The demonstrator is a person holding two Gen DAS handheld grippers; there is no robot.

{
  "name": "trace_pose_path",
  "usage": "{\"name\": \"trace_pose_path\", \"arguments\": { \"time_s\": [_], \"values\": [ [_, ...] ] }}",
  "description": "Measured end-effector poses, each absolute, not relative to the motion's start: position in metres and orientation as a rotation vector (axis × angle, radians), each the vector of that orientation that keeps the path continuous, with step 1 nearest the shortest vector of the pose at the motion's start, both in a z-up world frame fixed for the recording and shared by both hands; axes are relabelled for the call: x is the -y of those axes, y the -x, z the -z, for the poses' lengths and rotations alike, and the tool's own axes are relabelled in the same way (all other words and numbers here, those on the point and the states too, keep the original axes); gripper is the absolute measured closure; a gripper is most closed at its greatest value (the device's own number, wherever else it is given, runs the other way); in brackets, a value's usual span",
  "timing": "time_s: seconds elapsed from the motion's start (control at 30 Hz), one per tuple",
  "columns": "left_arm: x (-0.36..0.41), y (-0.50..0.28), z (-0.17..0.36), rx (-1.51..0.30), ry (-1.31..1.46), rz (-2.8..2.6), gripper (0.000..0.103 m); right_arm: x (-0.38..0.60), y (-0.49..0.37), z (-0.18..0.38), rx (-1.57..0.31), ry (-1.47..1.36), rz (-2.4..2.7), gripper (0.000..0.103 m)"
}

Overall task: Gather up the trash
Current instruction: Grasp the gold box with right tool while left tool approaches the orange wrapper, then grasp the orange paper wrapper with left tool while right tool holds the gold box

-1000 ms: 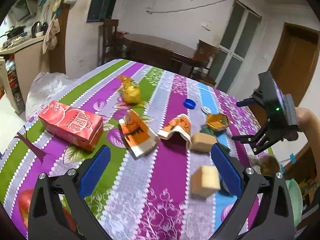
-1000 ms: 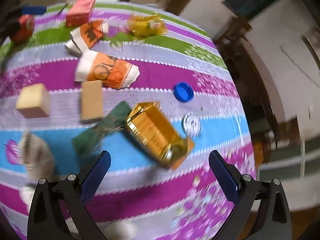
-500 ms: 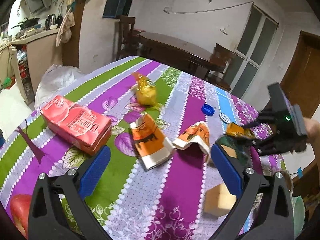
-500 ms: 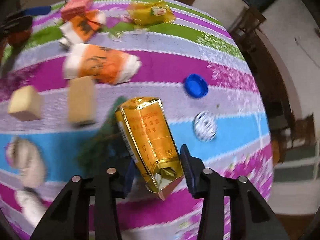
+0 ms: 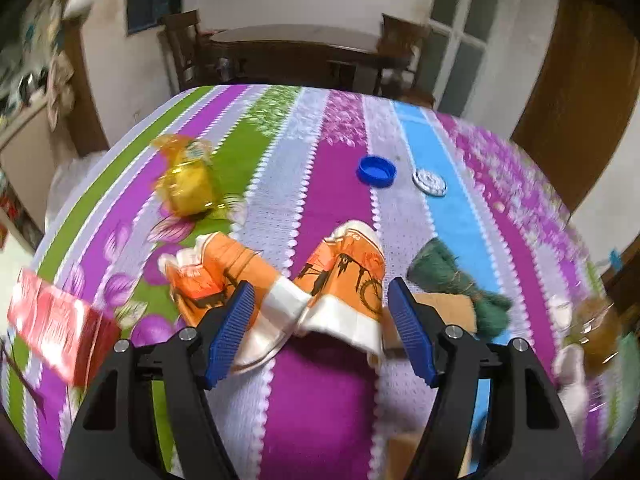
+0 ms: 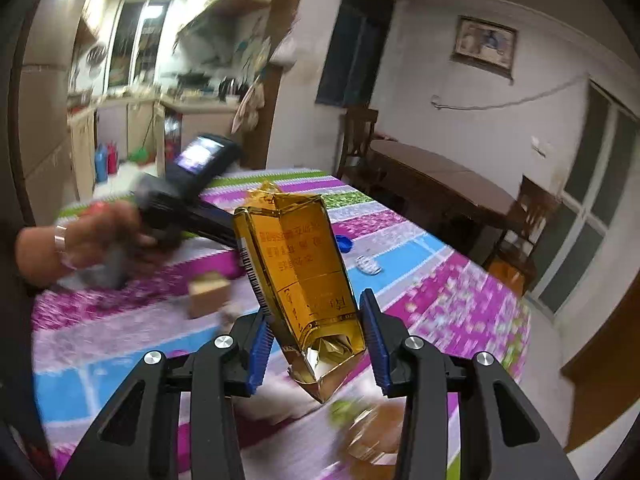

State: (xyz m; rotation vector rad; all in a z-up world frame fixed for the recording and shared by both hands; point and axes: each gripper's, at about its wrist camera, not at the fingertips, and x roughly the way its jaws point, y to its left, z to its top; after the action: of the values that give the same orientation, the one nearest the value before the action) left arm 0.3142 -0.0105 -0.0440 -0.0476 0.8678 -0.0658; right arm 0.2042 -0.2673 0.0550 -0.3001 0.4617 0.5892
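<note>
1. Trash is being seen scattered over a striped cloth on a round table: a yellow wrapper toward the far left, a blue cap and a silvery lid farther back, a green bundle to the right, and a red carton blurred at the left edge.
2. Two crushed orange cups are being shown side by side in the left wrist view, the left cup and the right cup touching where their white rims meet.
3. A tan block is being partly hidden behind the right finger of the left gripper, just beside the right cup.
4. The left gripper is being closed, its jaws standing on either side of the two cups' near ends; the pads are not yet pressing on either cup, so nothing is being grasped.
5. Whether the left cup's edge is being touched by the left pad cannot be told.
6. A gold box is being gripped by the right gripper, clenched on its lower, torn-open end, and is being held tilted above the cloth.
7. In the right wrist view, a hand is being seen at the left, blurred, holding the other gripper's black body over the table.
8. Another tan block is being shown lying on the cloth between that hand and the gold box.
9. A dark wooden table and chairs are being seen beyond the cloth, well apart from the trash.
</note>
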Motion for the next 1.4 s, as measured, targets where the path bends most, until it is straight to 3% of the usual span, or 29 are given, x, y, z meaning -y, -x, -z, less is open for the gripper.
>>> {"name": "trace_pose_path", "arguments": {
  "time_s": [0.07, 0.33, 0.37, 0.5, 0.63, 1.07, 1.13, 1.17, 1.2, 1.23, 1.27, 1.4],
  "values": [
    [0.022, -0.318, 0.048, -0.843, -0.041, 0.071, 0.037, 0.271, -0.184, -0.052, -0.46, 0.243, -0.585, 0.06],
    [0.039, -0.315, 0.048, -0.784, -0.224, 0.059, 0.054, 0.259, -0.126, -0.039, -0.477, 0.089, -0.522, 0.06],
    [0.043, -0.313, 0.049, -0.768, -0.255, 0.055, 0.058, 0.257, -0.125, -0.039, -0.479, 0.07, -0.511, 0.06],
    [0.062, -0.298, 0.05, -0.716, -0.342, 0.048, 0.092, 0.253, -0.128, -0.037, -0.481, -0.02, -0.436, 0.06],
    [0.064, -0.289, 0.041, -0.694, -0.309, 0.04, 0.103, 0.252, -0.124, -0.042, -0.489, -0.098, -0.351, 0.06],
    [0.064, -0.203, 0.001, -0.552, -0.315, 0.052, 0.103, 0.262, -0.083, -0.028, -0.467, -0.27, -0.264, 0.06],
    [0.051, -0.209, -0.005, -0.588, -0.295, 0.021, 0.1, 0.262, -0.082, -0.022, -0.475, -0.287, -0.28, 0.06],
    [0.044, -0.215, -0.007, -0.617, -0.292, 0.014, 0.082, 0.261, -0.08, -0.019, -0.476, -0.285, -0.283, 0.06],
    [0.036, -0.22, -0.01, -0.64, -0.29, -0.001, 0.037, 0.261, -0.078, -0.017, -0.474, -0.285, -0.29, 0.06],
    [0.023, -0.226, -0.016, -0.643, -0.28, -0.025, 0.014, 0.261, -0.075, -0.016, -0.468, -0.288, -0.298, 0.06],
    [0.012, -0.229, -0.022, -0.631, -0.271, -0.043, 0.006, 0.263, -0.074, -0.015, -0.464, -0.291, -0.303, 0.06],
    [-0.023, -0.253, -0.035, -0.745, -0.343, 0.012, 0.006, 0.272, -0.062, -0.013, -0.438, -0.298, -0.323, 0.06]
  ]
}}
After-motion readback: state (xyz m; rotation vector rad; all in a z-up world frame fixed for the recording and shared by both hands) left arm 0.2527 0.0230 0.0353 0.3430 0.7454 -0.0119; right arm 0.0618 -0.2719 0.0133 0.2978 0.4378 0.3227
